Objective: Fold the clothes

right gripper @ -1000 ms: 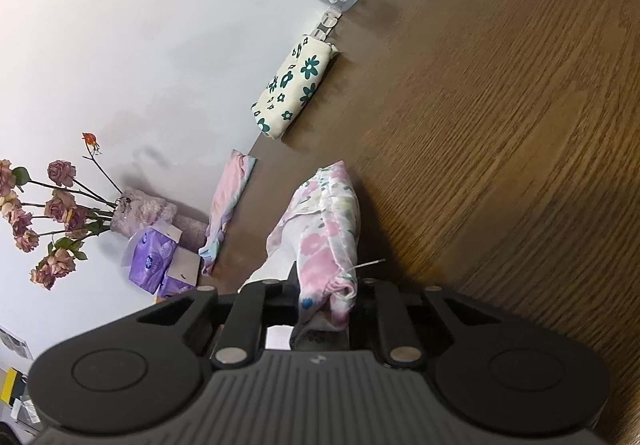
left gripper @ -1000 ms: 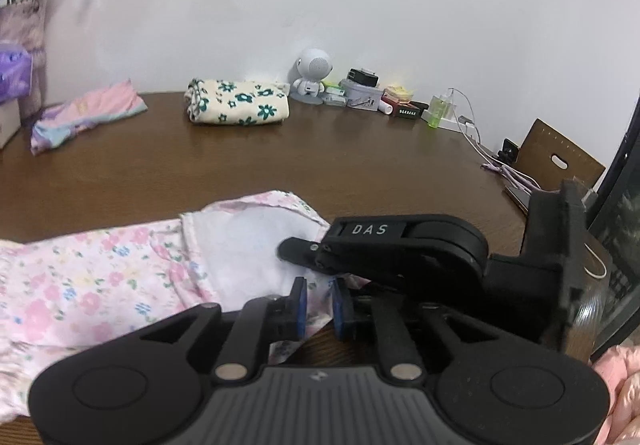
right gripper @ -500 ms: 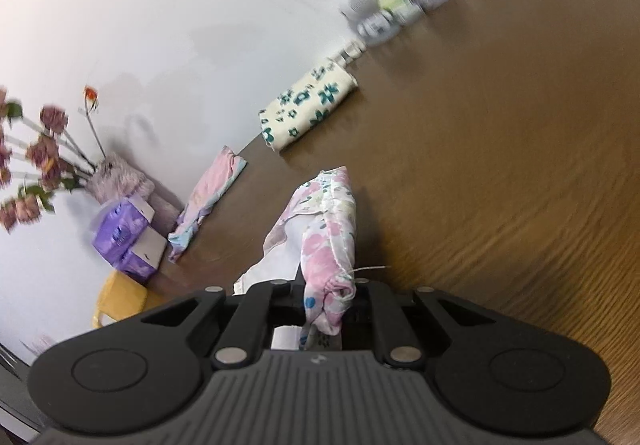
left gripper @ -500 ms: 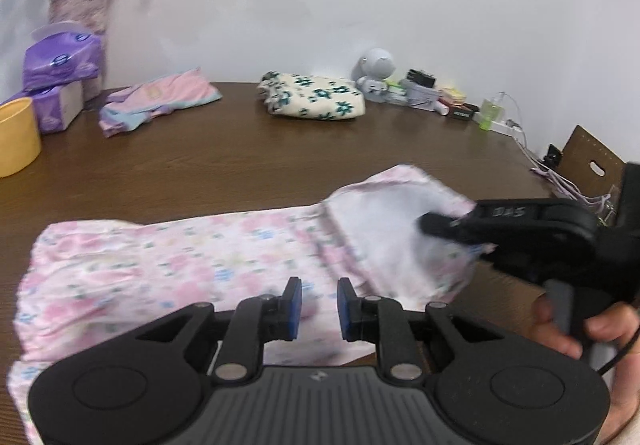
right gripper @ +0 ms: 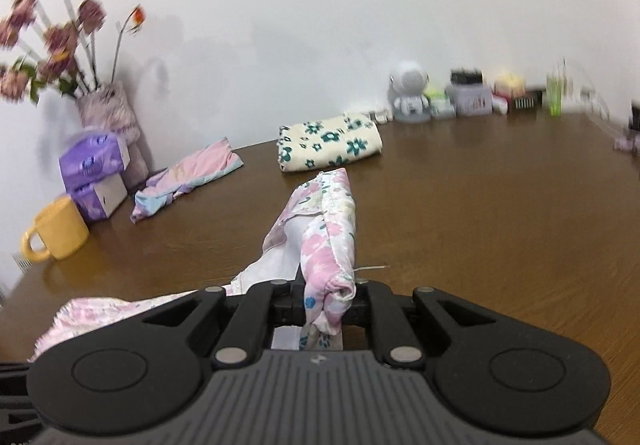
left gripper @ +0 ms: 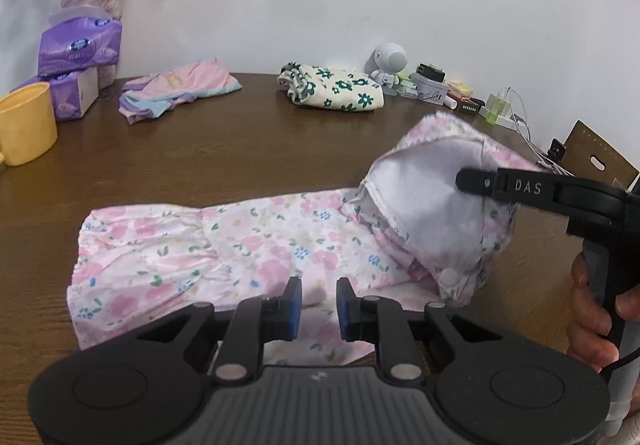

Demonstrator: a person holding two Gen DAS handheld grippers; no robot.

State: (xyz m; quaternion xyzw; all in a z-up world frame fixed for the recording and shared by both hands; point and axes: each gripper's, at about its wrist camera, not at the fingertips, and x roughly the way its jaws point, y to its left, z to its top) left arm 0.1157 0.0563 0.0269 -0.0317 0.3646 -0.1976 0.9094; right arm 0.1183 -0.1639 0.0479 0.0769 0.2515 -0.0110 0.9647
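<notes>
right hand-held gripper [right gripper: 326, 303]: clamped on raised end of pink floral garment [left gripper: 240, 245] | left hand-held gripper [left gripper: 318, 303]: jaws slightly apart, gripping nothing, above garment | garment: rest lies on table [left gripper: 200, 165]

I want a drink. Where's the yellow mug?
The yellow mug stands at the table's far left in both wrist views, right beside the purple tissue packs near the wall.
</notes>
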